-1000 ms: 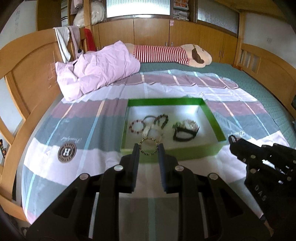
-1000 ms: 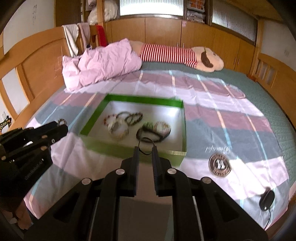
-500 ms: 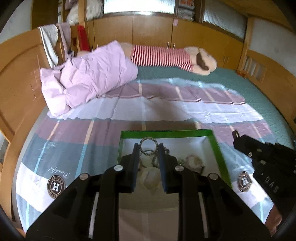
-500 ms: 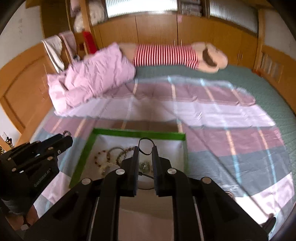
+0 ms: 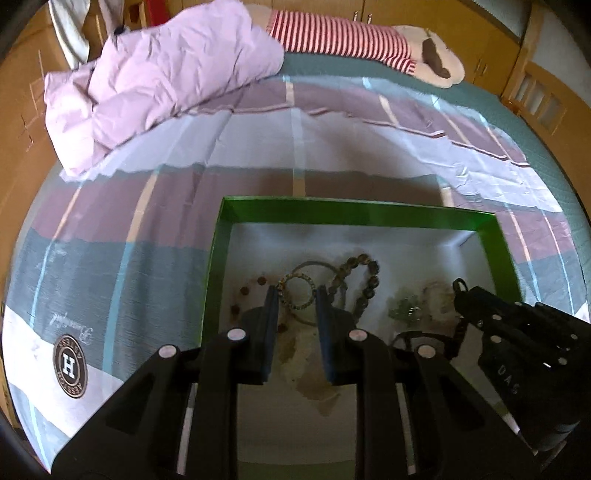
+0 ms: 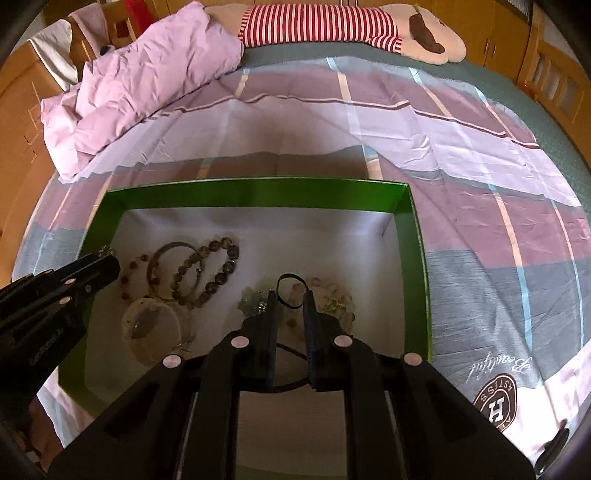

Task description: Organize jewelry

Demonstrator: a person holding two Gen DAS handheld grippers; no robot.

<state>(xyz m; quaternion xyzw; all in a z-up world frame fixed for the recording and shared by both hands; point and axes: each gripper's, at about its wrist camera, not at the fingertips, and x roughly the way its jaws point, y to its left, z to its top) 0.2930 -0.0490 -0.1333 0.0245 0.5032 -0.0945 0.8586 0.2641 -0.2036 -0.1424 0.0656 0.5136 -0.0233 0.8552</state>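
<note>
Left wrist: left claw [image 5: 296, 297] clamps a beaded bracelet [image 5: 296, 292]; right claw [image 6: 290, 300] clamps a black cord [image 6: 290, 288].

Box [image 6: 255, 192]: bright green walls, white floor. Sheet [image 6: 461, 155]: broad bands of mauve, pale lilac and grey-blue, crossed by thin cream and light-blue stripes; round dark badge [image 5: 70, 367] with a white H, lower left of frame. Quilt [image 5: 155, 74]: plain lilac. Plush toy [image 6: 321, 22]: red-and-white striped body. Both grippers [image 5: 295, 306] [image 6: 290, 301]: black.
</note>
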